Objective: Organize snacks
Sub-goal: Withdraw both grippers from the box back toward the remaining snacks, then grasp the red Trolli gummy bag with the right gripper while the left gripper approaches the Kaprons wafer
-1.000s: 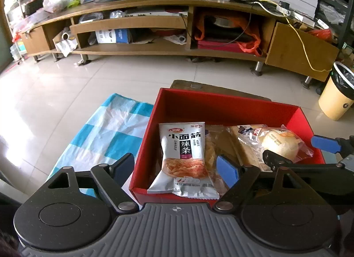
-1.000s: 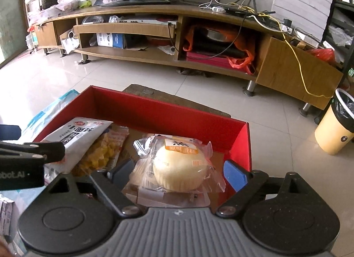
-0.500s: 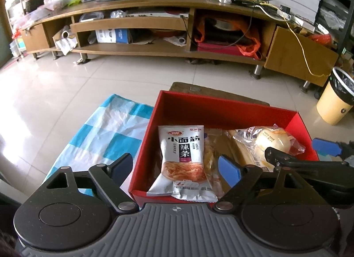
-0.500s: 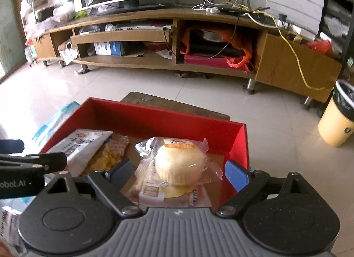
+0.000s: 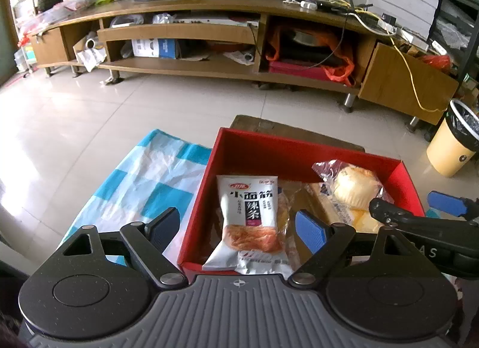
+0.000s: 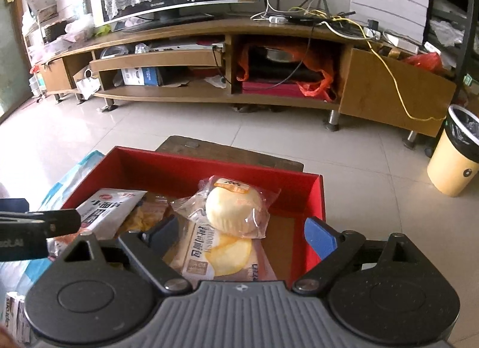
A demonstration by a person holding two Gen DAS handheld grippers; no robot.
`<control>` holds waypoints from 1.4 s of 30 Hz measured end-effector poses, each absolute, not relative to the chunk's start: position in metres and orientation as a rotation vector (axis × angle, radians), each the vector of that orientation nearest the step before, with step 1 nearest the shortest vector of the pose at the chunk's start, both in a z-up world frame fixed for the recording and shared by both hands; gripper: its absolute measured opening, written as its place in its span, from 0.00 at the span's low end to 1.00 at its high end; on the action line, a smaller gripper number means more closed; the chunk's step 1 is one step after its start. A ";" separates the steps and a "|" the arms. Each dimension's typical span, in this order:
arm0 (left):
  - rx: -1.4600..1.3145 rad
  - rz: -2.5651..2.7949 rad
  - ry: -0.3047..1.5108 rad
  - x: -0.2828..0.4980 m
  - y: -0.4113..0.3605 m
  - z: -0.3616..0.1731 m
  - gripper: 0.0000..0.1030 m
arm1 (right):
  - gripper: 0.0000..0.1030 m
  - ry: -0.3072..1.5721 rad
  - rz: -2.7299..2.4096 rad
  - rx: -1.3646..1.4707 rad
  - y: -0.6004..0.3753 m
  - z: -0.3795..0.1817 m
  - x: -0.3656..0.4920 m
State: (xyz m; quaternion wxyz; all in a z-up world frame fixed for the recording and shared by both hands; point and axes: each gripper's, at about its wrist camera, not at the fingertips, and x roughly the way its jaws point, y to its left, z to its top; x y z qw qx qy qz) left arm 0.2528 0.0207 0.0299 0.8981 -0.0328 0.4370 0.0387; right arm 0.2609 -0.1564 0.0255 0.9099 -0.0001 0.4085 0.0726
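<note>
A red box holds the snacks. A white spicy-strip packet lies at its left, and a clear packet of yellow snack lies beside it. At the right, a wrapped bun rests on a second bread packet. My left gripper is open, one finger outside the box's left wall and the other inside, with the white packet between them untouched. My right gripper is open over the bread packets, its right finger by the box's right wall.
The box stands on a brown low table beside a blue-and-white checked bag. A long wooden TV stand runs along the back. A yellow bin stands at the right. Another packet shows at the lower left.
Both grippers have drawn back slightly, so the box sits lower in both views. In the right wrist view more of the lower bread packet shows under the bun.
</note>
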 end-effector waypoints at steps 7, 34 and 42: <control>-0.071 0.081 0.928 0.230 0.030 0.032 0.86 | 0.88 0.875 0.192 -0.003 -0.152 0.026 0.242; -0.136 0.200 1.114 0.140 0.108 -0.003 0.86 | 0.88 1.048 0.384 -0.075 -0.107 -0.008 0.164; -0.100 0.236 1.165 0.144 0.102 -0.025 0.86 | 0.88 1.065 0.396 -0.065 -0.102 -0.016 0.170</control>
